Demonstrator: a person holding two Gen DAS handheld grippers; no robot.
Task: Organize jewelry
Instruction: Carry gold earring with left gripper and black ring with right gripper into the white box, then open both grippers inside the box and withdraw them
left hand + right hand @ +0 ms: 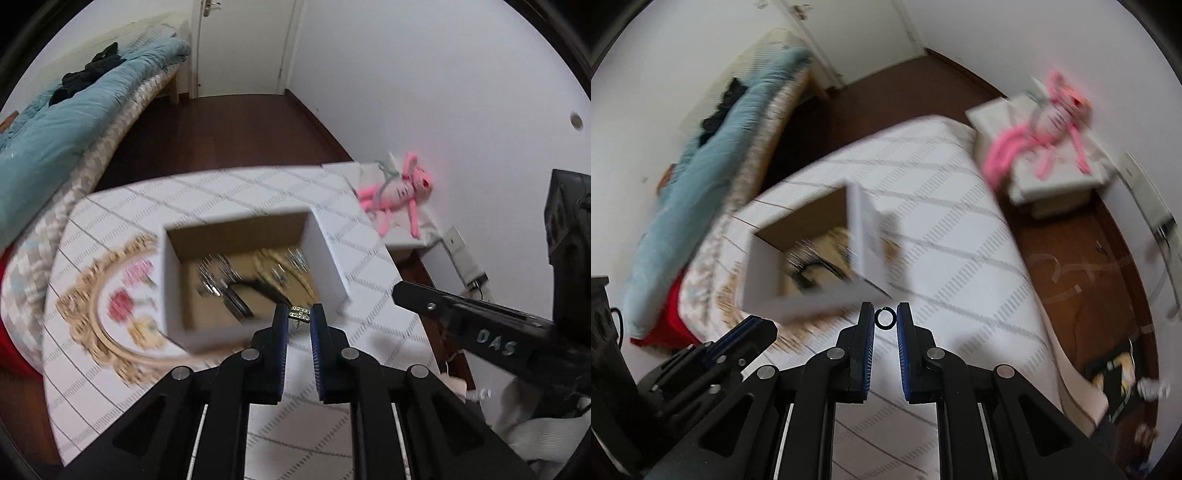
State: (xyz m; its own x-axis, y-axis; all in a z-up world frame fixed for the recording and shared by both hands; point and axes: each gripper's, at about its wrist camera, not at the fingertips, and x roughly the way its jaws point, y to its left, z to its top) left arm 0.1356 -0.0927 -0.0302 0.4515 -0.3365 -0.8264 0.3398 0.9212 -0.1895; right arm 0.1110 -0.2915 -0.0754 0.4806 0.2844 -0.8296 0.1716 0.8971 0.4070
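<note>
A white open box [325, 254] with brown inside stands on the white patterned table [369, 266] and holds several blurred pieces of jewelry [221, 277]. My left gripper [299, 317] is shut on a small sparkly silver piece [300, 313], held above the box's near right corner. My right gripper [885, 315] is shut on a small black ring [885, 317], held above the table just right of the box [868, 240]. The right gripper also shows in the left wrist view [402, 291], and the left gripper in the right wrist view [753, 332].
A round embroidery hoop with a gold ornate frame [107, 314] lies on the table left of the box. A pink plush toy [399, 192] lies on a low white stand by the wall. A bed with a blue quilt [74, 122] stands at the left. Dark wood floor surrounds the table.
</note>
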